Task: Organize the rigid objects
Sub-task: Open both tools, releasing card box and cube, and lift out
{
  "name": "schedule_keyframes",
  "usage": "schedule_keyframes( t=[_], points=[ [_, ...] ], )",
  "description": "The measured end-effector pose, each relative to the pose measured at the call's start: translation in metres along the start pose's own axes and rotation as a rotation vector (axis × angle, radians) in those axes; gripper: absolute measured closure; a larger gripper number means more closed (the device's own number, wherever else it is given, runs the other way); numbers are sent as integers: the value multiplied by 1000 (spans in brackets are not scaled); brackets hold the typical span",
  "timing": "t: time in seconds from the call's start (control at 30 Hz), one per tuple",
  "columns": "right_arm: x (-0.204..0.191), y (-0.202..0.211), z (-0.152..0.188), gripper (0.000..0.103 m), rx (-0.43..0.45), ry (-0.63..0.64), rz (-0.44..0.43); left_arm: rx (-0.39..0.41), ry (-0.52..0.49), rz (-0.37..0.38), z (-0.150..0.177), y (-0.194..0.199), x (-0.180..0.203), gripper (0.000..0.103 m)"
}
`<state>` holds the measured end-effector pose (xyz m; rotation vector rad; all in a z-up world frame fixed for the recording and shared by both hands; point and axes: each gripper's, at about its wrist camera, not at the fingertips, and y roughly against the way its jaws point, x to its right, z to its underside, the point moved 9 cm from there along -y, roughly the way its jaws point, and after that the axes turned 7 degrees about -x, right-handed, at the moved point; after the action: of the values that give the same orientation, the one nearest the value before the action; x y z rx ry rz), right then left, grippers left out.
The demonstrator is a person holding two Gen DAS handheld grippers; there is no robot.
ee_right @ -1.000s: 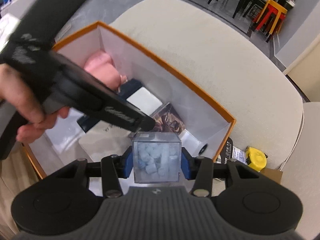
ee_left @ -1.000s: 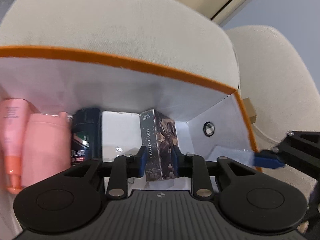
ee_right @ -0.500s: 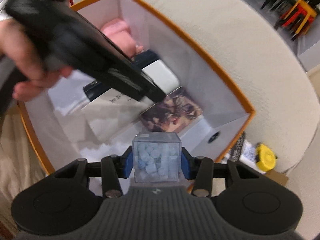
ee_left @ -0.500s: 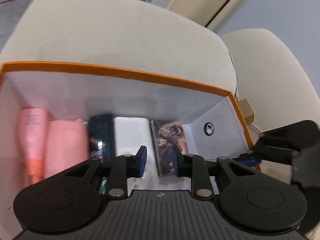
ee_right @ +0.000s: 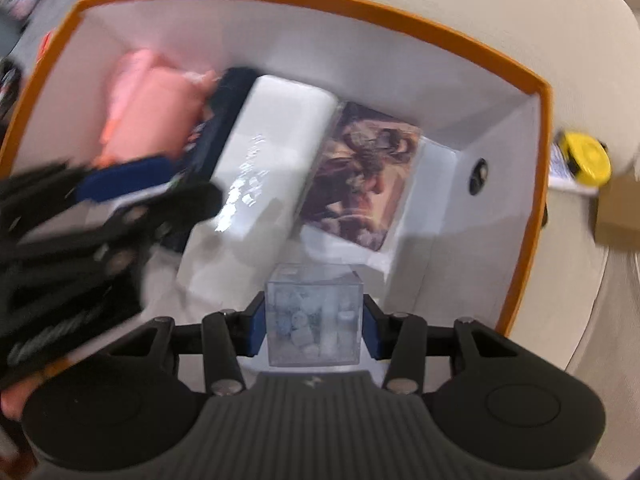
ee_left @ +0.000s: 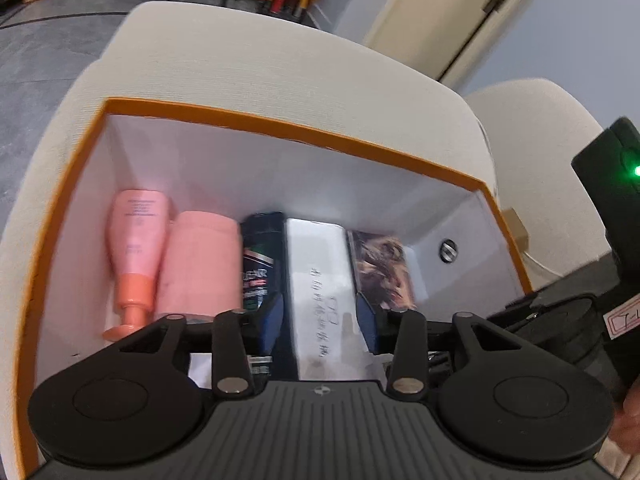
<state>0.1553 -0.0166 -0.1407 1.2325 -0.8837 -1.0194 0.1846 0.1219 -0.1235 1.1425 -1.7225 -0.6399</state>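
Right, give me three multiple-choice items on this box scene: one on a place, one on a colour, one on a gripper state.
1. Where does the photo card box lie?
A. Outside the storage box
B. Inside it, beside the white case
C. On top of the pink bottles

2. What colour is the storage box rim?
A. Orange
B. Green
C. Black

3. What is the right gripper doing?
A. Open, holding nothing
B. Shut on a pink bottle
C. Shut on the clear cube

Answers: 1 B, since the card box rests on the floor of the box against the white case; 2 A, as the orange edge runs all round the opening; 3 C, because both blue pads press the cube's sides.
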Motion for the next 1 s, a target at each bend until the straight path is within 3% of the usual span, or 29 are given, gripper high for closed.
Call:
schedule_keyframes(
  t=[0.27,0.7,0.8,0.93,1.0],
  points=[
    [9,-6,-7,56,26,-186,-57,26,64,8,3,1,-14,54],
    [12,26,8,53,102,-216,-175,55,14,-8,5,27,0,49],
    [18,46,15,53,161,-198,-215,73,-33,-28,2,39,12,48],
    [30,77,25,51,274,-190,-265,75,-92,-13,-3,48,37,37],
    [41,98,33,51,343,-192,-272,78,-138,-13,-5,51,54,37]
  ],
)
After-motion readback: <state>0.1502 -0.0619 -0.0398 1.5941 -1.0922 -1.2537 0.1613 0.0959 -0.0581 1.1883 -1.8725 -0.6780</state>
